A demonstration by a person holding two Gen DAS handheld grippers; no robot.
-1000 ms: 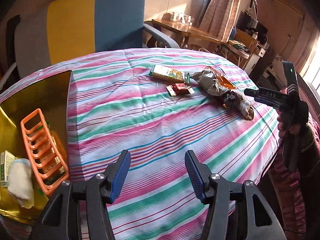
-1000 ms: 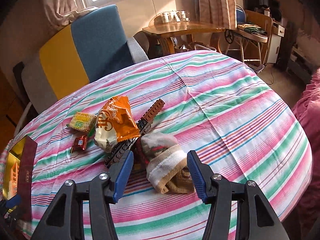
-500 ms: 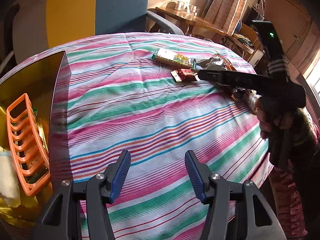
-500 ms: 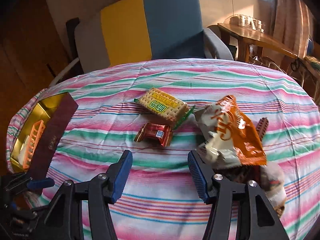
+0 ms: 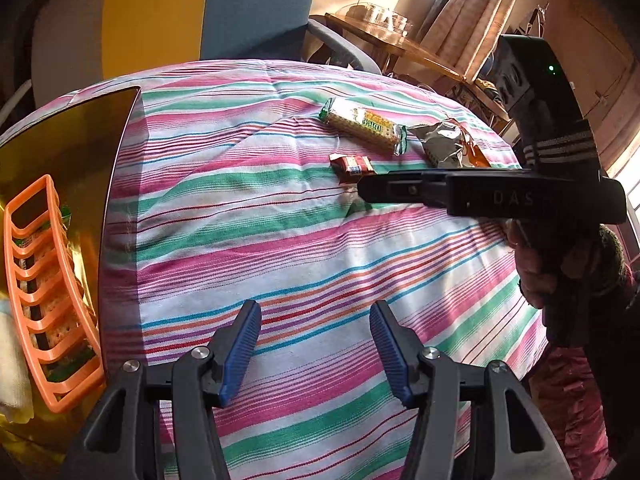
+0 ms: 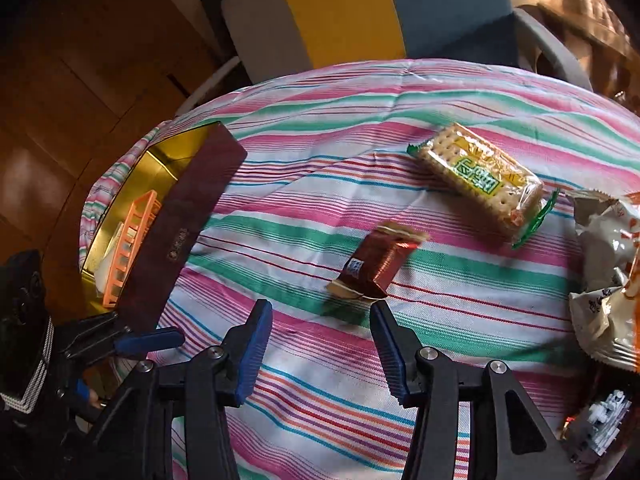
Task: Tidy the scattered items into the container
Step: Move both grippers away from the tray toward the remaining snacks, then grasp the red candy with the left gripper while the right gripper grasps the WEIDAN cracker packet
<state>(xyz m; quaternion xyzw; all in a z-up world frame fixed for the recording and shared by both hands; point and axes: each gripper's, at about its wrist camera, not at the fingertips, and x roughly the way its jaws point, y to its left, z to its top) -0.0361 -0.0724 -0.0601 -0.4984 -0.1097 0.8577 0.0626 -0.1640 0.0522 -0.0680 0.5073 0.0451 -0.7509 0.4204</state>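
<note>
A small red-brown snack packet [image 6: 374, 266] lies on the striped tablecloth just beyond my open, empty right gripper [image 6: 320, 344]; it also shows in the left wrist view [image 5: 352, 164]. A cracker pack [image 6: 480, 178] lies further back right, also in the left wrist view [image 5: 364, 124]. A white-orange crinkled bag [image 6: 608, 256] lies at the right edge. The gold-lined box [image 6: 160, 168] with a dark red wall stands at the left and holds an orange rack [image 5: 44, 292]. My left gripper [image 5: 316, 354] is open and empty beside the box [image 5: 72, 148].
A yellow, blue and grey chair [image 5: 200, 12] stands behind the round table. A wooden side table [image 5: 384, 36] and curtains are at the back right. The right gripper's black body [image 5: 500, 196] and the hand reach across the table's right side. More items lie at the lower right [image 6: 600, 416].
My right gripper has swung left from the sock and bag pile and come down close to the red-brown packet. My left gripper has stayed open near the box, tilting a little.
</note>
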